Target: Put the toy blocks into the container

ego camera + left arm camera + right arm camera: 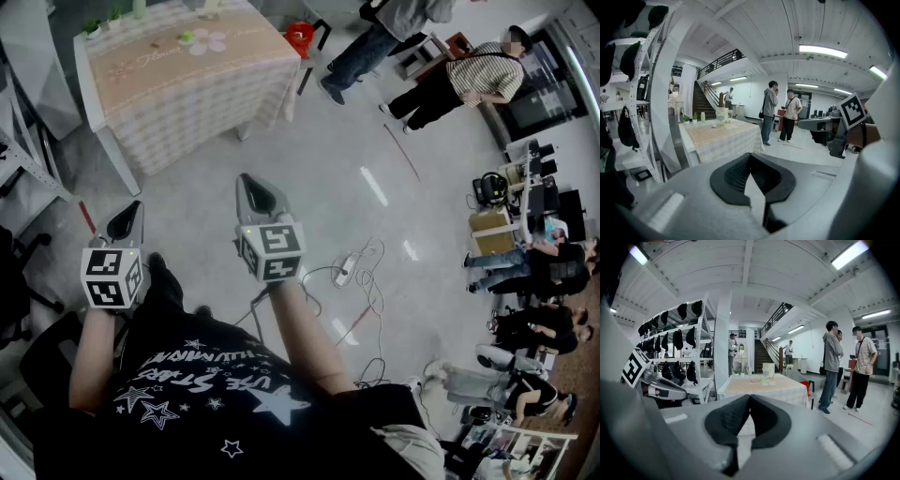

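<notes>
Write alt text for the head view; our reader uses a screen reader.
A person holds a left gripper and right gripper, both shut and empty, above grey floor, apart from a cloth-covered table. Bystanders stand at right.

tabletop items (200, 40) too small, table (159, 70) edge-cropped

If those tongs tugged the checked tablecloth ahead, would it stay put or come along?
Probably floppy: the tablecloth hangs down the sides in soft folds. It would likely bunch or slide, since only a few small items rest on it.
</notes>
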